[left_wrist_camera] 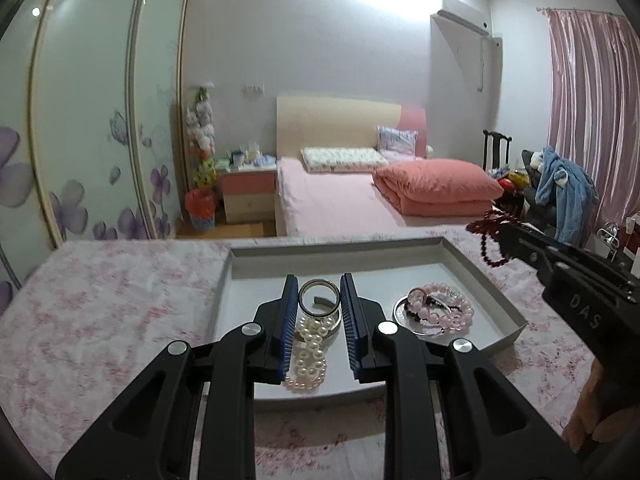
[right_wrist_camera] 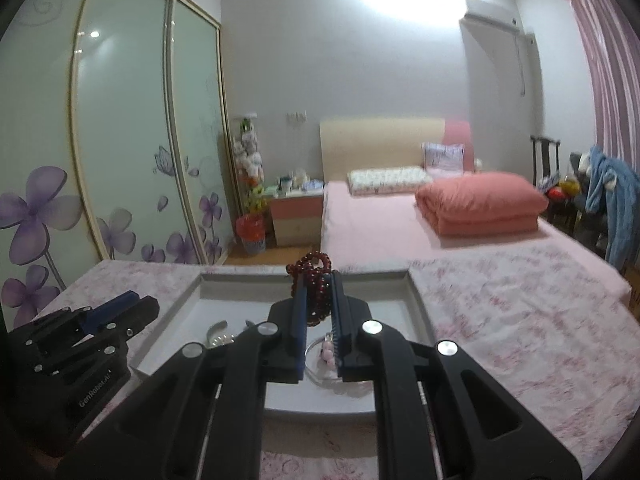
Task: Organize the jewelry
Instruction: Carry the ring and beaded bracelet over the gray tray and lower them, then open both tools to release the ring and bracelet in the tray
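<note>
A shallow grey tray (left_wrist_camera: 340, 243) (right_wrist_camera: 420, 300) lies on a pink floral cloth. In it are a silver bangle (left_wrist_camera: 319, 296) (right_wrist_camera: 217, 326), a pearl strand (left_wrist_camera: 310, 350) and a silver dish (left_wrist_camera: 404, 322) holding pink bead bracelets (left_wrist_camera: 444, 310) (right_wrist_camera: 326, 354). My left gripper (left_wrist_camera: 319, 280) (right_wrist_camera: 134, 306) hovers over the tray's near left part. Its blue pads stand a little apart with nothing pinched, and the bangle and pearls show through the gap. My right gripper (right_wrist_camera: 318, 280) (left_wrist_camera: 498, 230) is shut on a dark red bead bracelet (right_wrist_camera: 314, 270) (left_wrist_camera: 490, 240), which hangs above the tray's right side.
The floral cloth (left_wrist_camera: 100, 312) covers the surface around the tray. Beyond its far edge stand a bed (left_wrist_camera: 340, 200) with a folded pink quilt (left_wrist_camera: 436, 188), a nightstand (left_wrist_camera: 248, 192) and a sliding wardrobe (left_wrist_camera: 100, 120). A chair draped with blue clothing (left_wrist_camera: 560, 188) stands far right.
</note>
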`<state>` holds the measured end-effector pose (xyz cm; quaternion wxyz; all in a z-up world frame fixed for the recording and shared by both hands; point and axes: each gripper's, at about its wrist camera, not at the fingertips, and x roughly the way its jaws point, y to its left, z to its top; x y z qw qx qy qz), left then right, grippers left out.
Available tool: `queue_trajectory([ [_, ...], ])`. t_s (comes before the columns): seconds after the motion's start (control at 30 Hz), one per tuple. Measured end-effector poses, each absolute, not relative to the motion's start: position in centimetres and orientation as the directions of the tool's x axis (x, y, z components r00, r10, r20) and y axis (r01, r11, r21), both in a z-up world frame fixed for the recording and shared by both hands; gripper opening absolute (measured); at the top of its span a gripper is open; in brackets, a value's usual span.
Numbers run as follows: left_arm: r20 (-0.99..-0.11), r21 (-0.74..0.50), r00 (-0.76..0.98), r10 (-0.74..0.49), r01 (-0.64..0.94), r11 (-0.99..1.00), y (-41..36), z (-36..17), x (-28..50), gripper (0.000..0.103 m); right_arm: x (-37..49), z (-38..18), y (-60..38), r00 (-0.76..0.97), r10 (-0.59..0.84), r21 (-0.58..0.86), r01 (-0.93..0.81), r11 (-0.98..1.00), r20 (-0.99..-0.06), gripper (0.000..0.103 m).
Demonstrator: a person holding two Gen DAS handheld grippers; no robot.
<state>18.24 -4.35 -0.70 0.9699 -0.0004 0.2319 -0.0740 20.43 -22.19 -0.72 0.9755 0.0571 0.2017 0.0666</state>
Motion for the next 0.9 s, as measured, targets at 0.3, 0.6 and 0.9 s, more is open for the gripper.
queue_trajectory([
  [0.3, -0.525, -0.078, 0.830, -0.189, 0.174, 0.982, -5.3, -2.7, 21.8, 0.023, 25.8, -3.6, -21.4, 0.823, 0.238, 0.230, -0.135, 0.964, -0.515, 0.015],
  [0.6, -0.488, -0.124, 0.855, -0.175, 0.130, 0.984, -2.7, -0.9, 20.3, 0.044, 24.0, -2.6, -23.5, 0.843, 0.228, 0.285, -0.093, 0.954, -0.487, 0.033],
  [0.9, -0.445, -0.169, 0.882, -0.157, 0.090, 0.982, 0.5, 1.7, 16.3, 0.044, 18.7, 0.5, -23.7, 0.872, 0.220, 0.271, -0.106, 0.957, -0.438, 0.042],
])
